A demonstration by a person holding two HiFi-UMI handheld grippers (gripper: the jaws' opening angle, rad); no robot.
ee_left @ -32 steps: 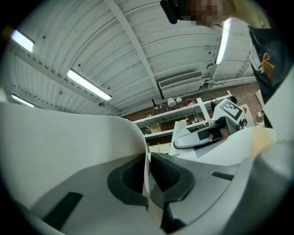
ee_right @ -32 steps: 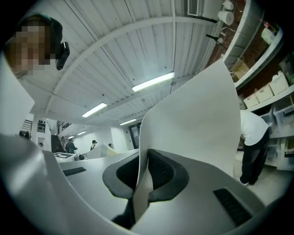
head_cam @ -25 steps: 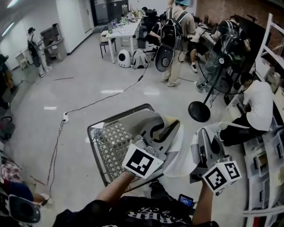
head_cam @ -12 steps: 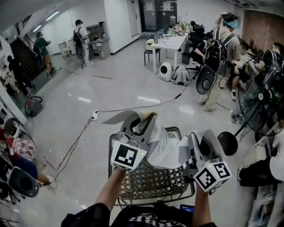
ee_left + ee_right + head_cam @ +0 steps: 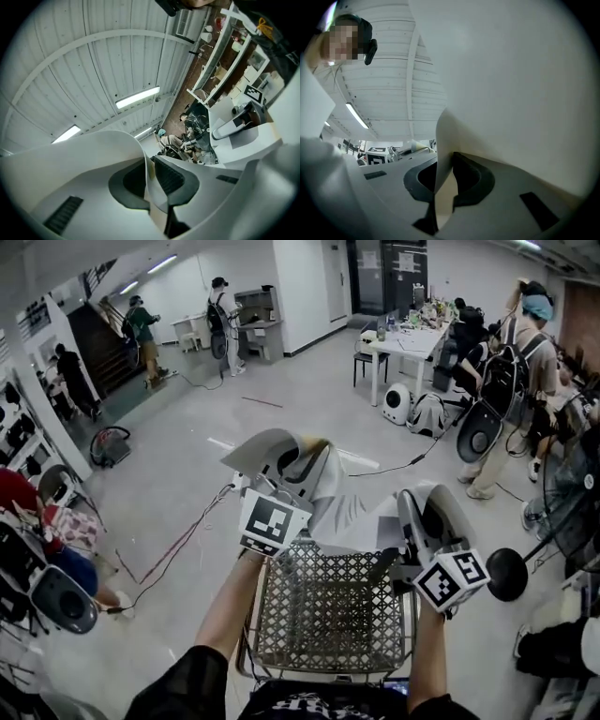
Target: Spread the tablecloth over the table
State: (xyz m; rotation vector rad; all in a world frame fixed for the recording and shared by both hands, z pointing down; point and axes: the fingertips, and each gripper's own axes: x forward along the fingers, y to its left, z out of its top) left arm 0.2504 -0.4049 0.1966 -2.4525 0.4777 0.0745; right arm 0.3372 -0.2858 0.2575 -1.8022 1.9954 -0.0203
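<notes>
Mid-turn with the linen: the left gripper (image 5: 292, 460) is clamped on one bunched edge of the white tablecloth (image 5: 352, 512), while the right gripper (image 5: 427, 512) pinches the other, its jaws having just been easing apart a little with the fabric between the pads. Within the last second the person has swung round, so the wire basket (image 5: 328, 615), earlier off to the lower left, now sits squarely beneath both arms, and the cloth hangs in a loose heap between the grippers above its far rim. By the look of it the cloth is lifted and on its way, but not spread at all, and no bare tabletop is within reach. The only table in sight, a white table (image 5: 412, 338) across the room, is crowded with clutter and ringed by people, among them a person with a backpack (image 5: 520, 362). Cables (image 5: 178, 549) trail over the floor to the left, a standing fan (image 5: 572, 502) occupies the right, and the basket itself blocks the path straight ahead.
</notes>
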